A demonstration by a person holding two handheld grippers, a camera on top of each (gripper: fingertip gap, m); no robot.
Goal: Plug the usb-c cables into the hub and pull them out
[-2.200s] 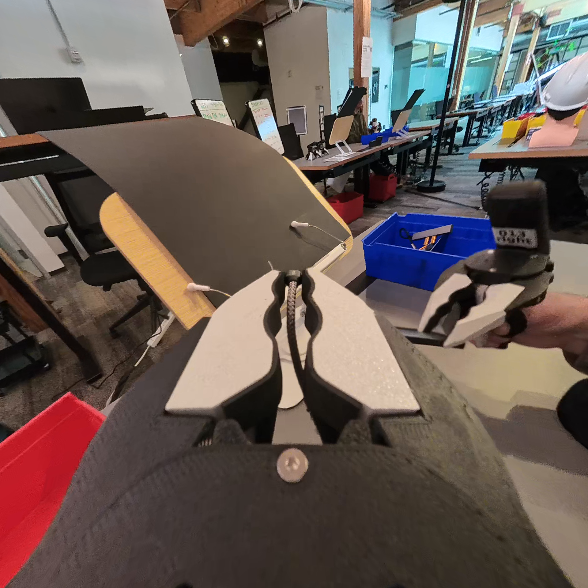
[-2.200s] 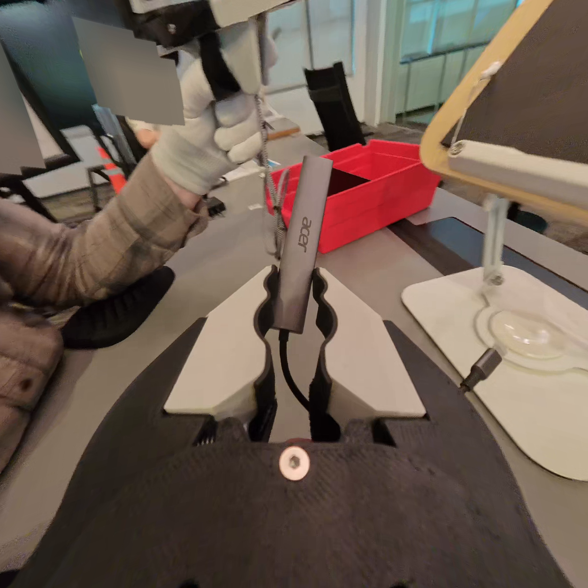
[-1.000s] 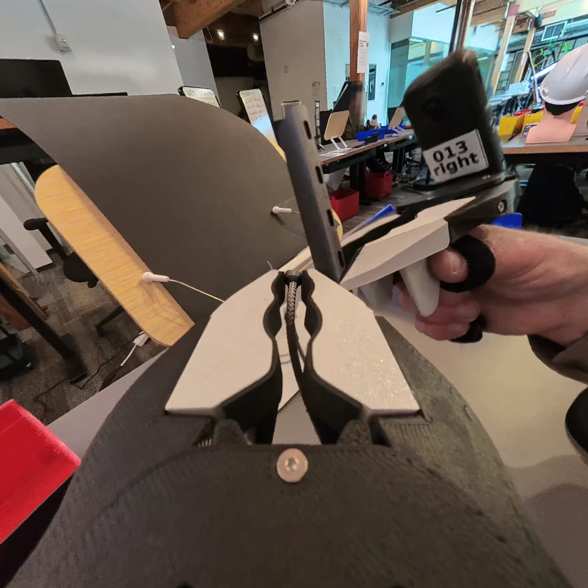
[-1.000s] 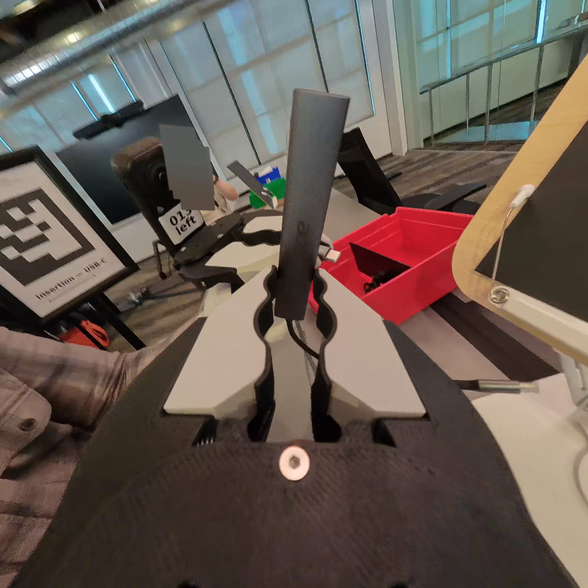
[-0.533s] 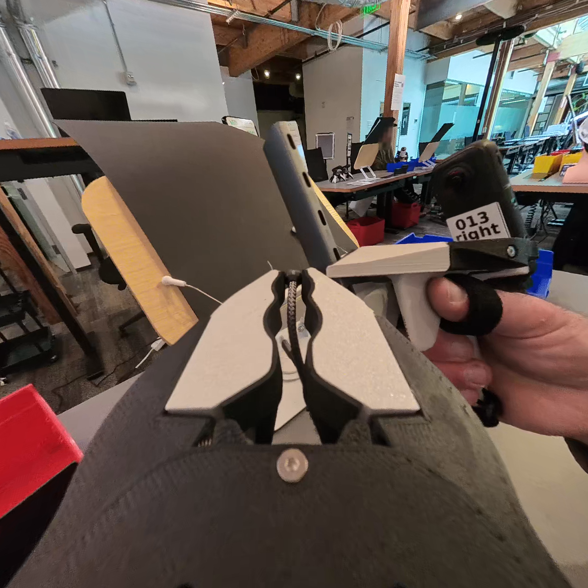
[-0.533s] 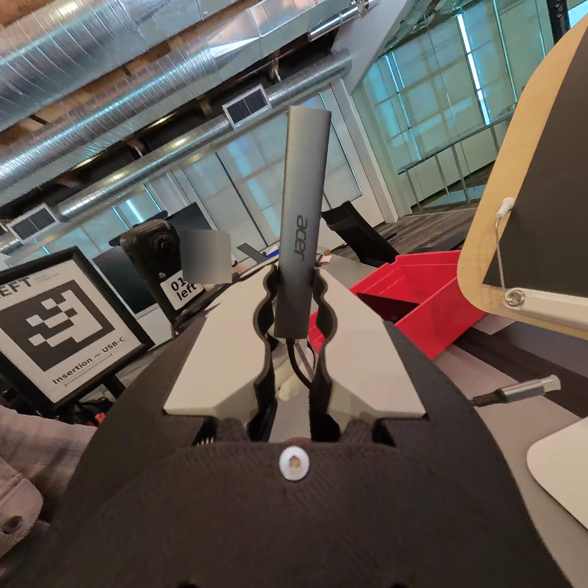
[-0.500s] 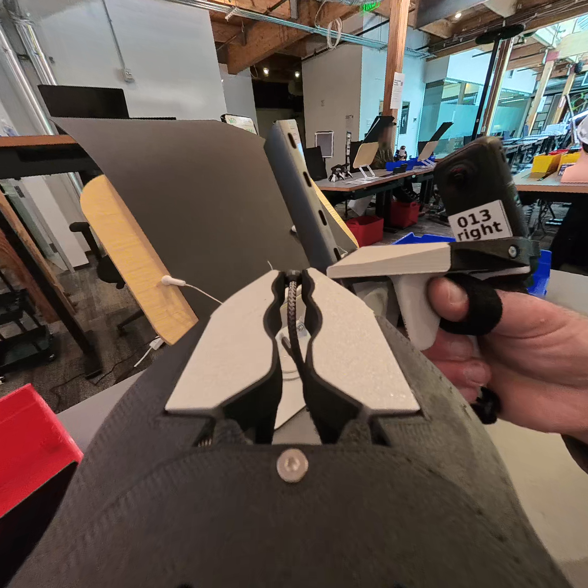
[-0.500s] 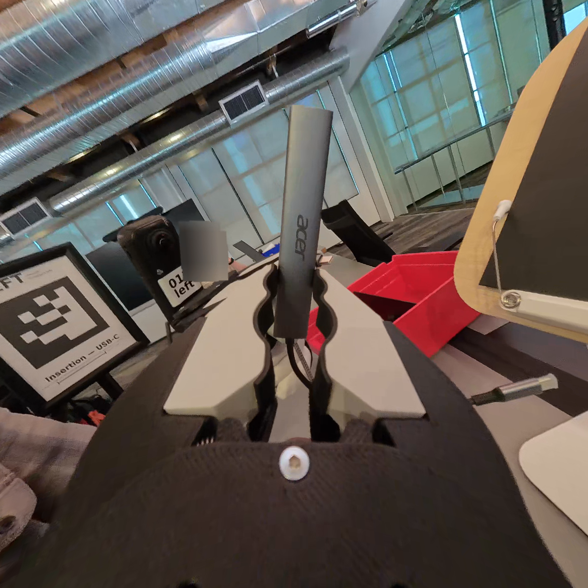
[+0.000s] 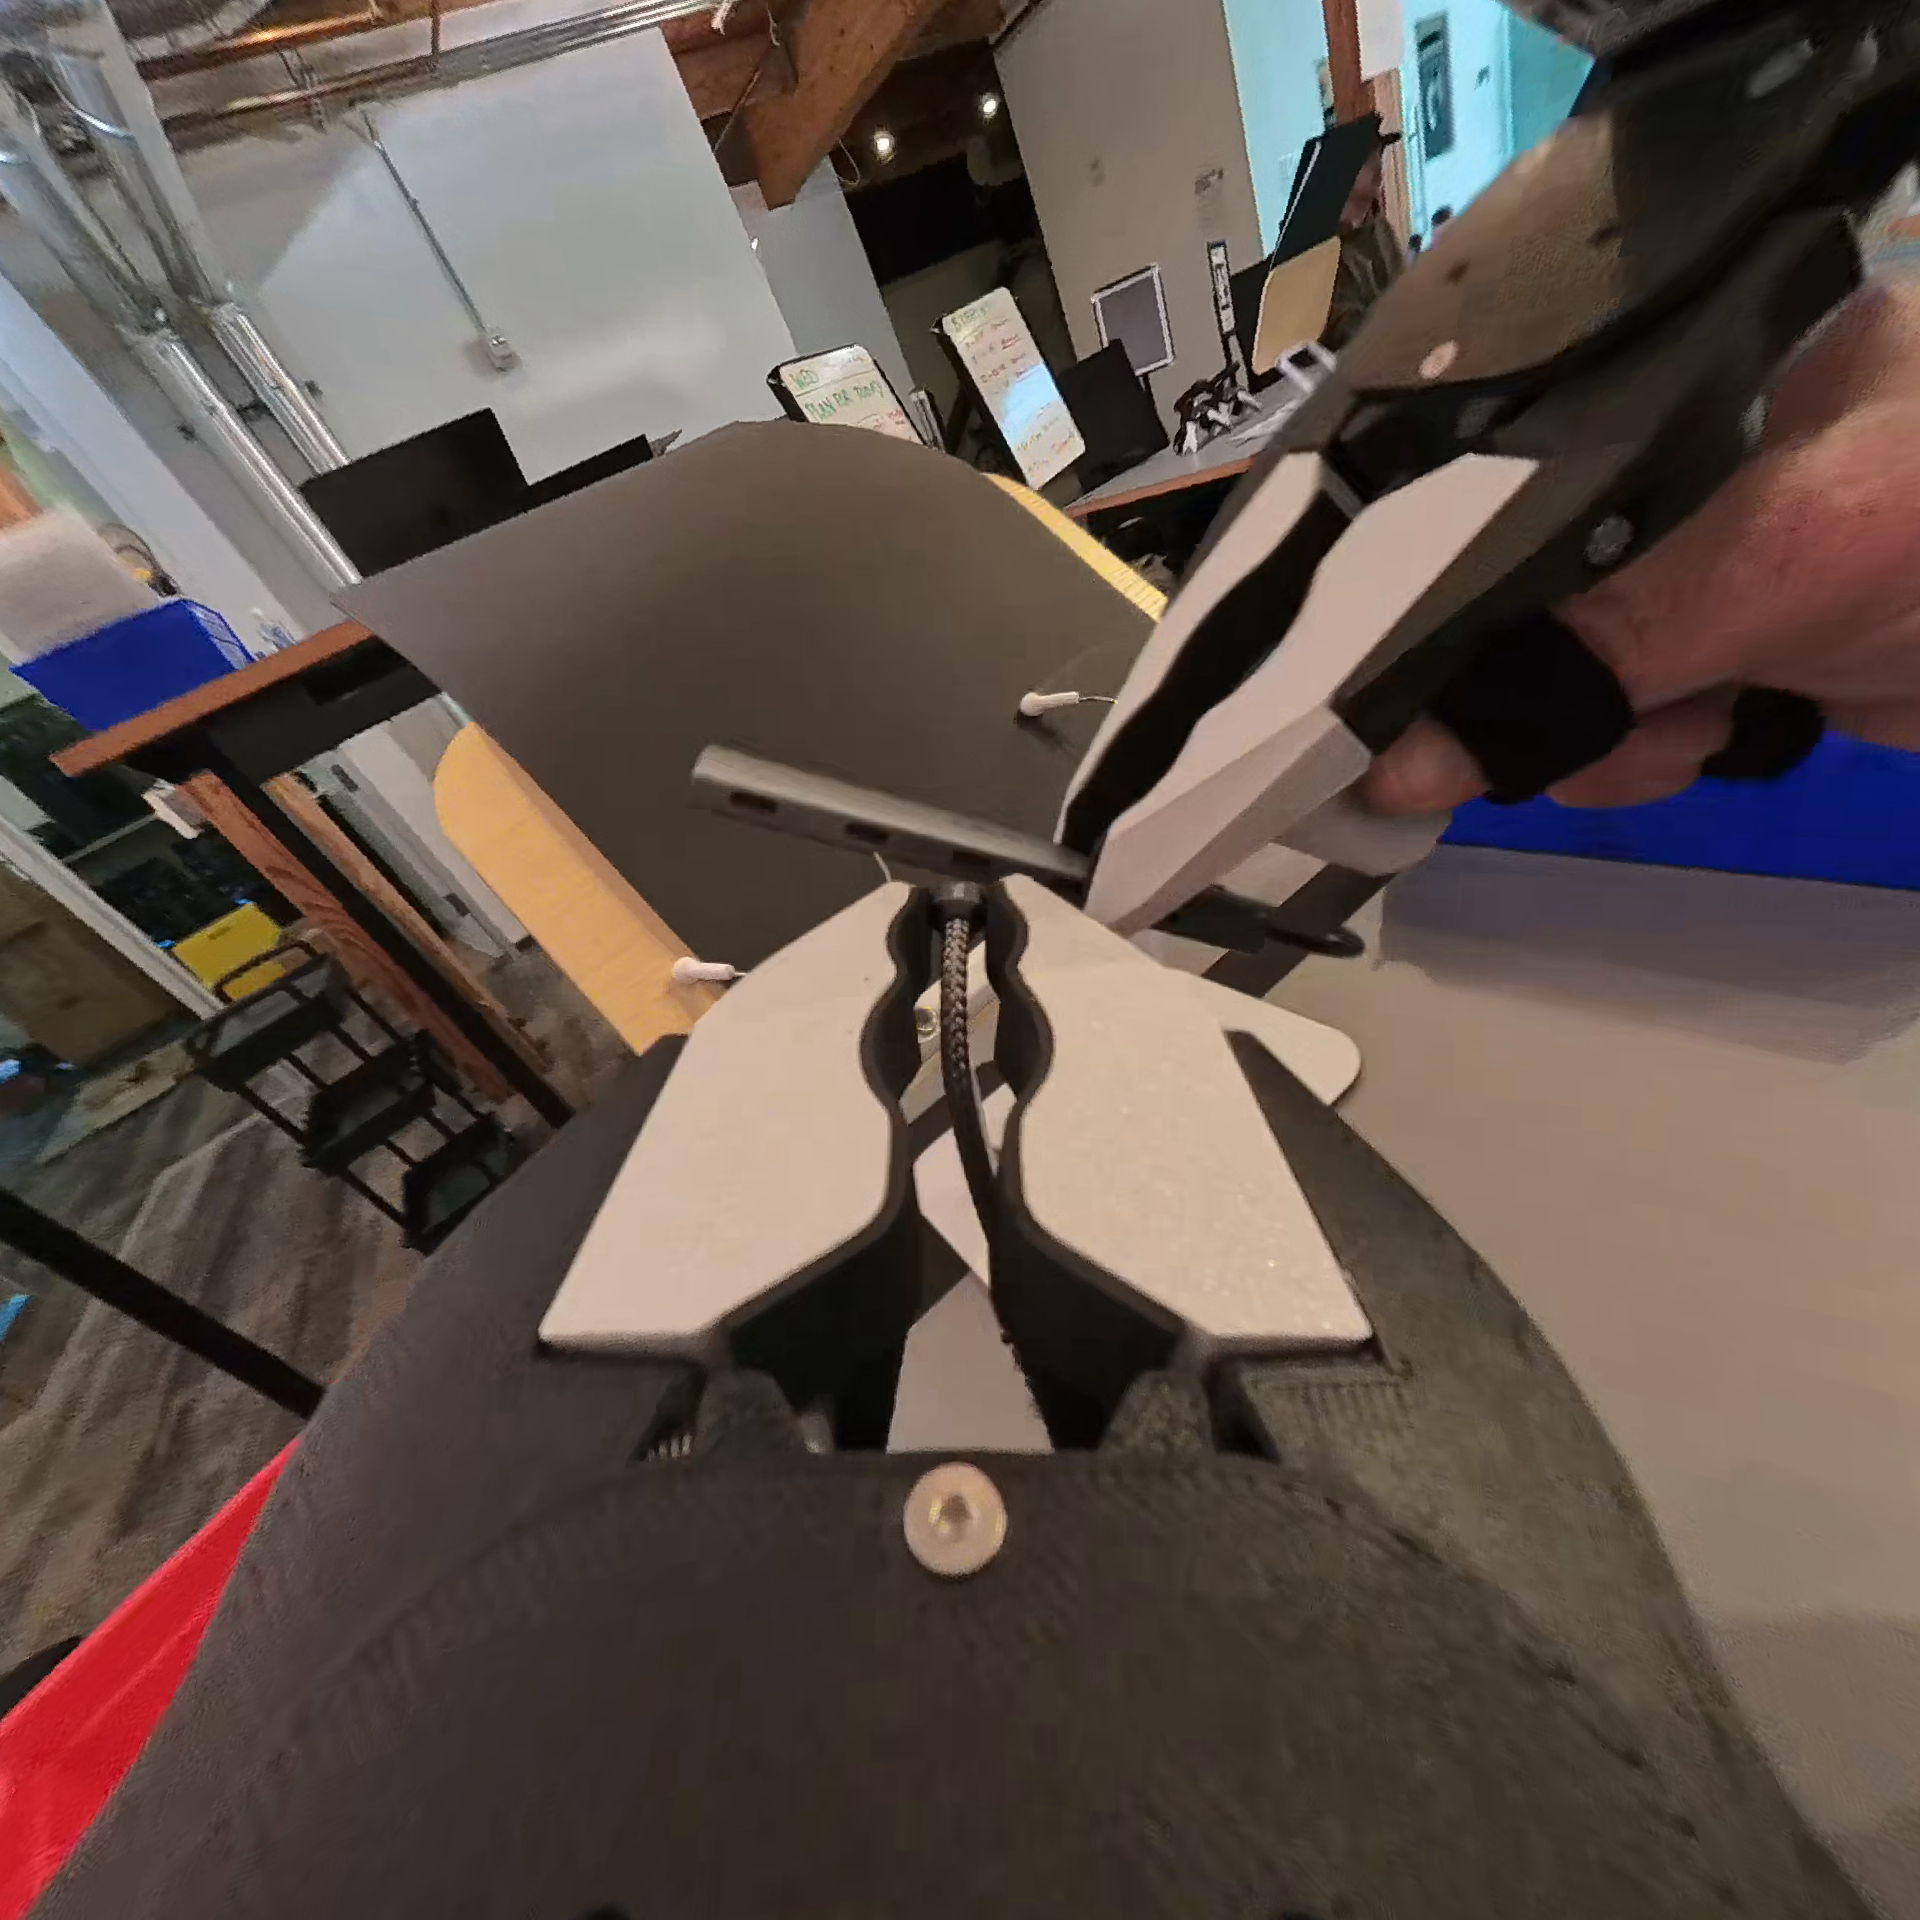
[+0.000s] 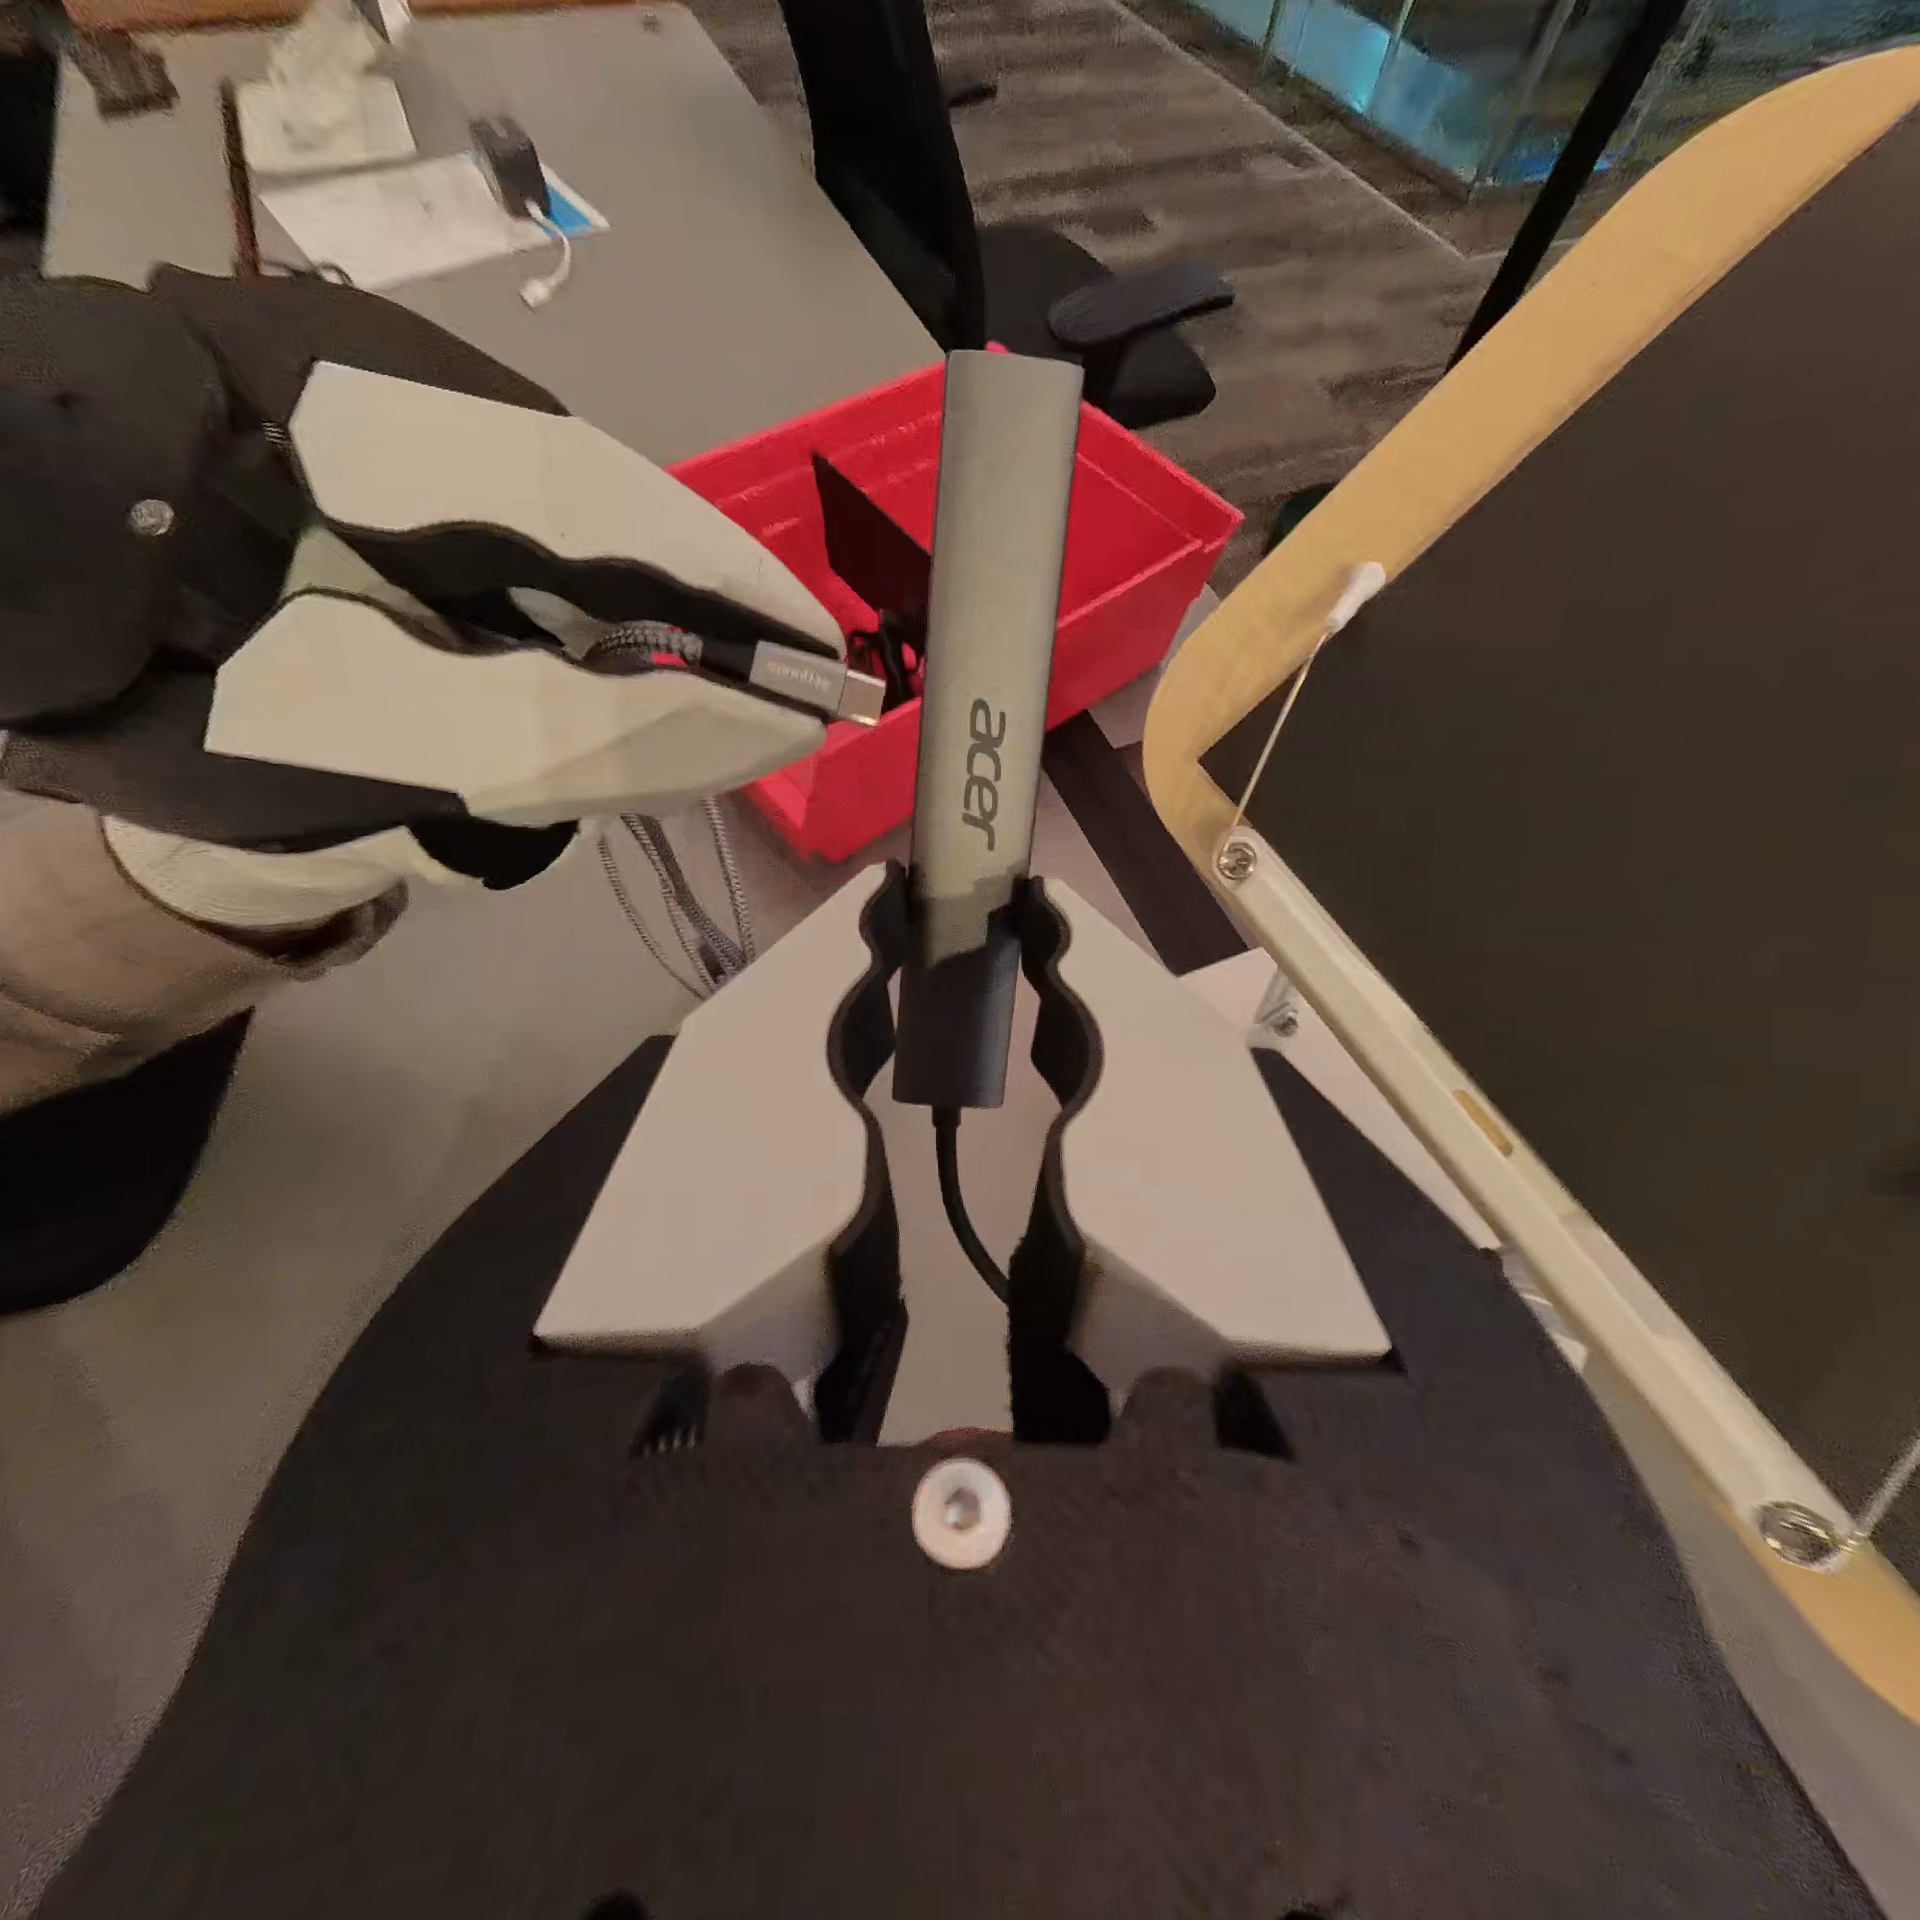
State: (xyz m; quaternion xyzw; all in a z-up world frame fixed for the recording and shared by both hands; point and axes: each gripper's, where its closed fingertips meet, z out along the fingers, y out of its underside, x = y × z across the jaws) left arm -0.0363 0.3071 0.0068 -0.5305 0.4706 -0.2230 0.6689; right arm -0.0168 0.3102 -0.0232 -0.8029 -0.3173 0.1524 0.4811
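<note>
left gripper (image 10: 831, 675) clamped on our braided usb-c cable (image 10: 800, 681) | right gripper (image 10: 961, 914) pinching the grey hub (image 10: 997, 644) | plug tip just beside hub edge, over red bin (image 10: 1143, 582)

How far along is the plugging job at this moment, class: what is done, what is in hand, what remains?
Done: the right gripper is shut on the grey hub, and the left gripper is shut on the braided usb-c cable. In hand: the plug tip sits just short of the hub's side, not yet inserted. Left: seating it in a port, then pulling it out.
</note>
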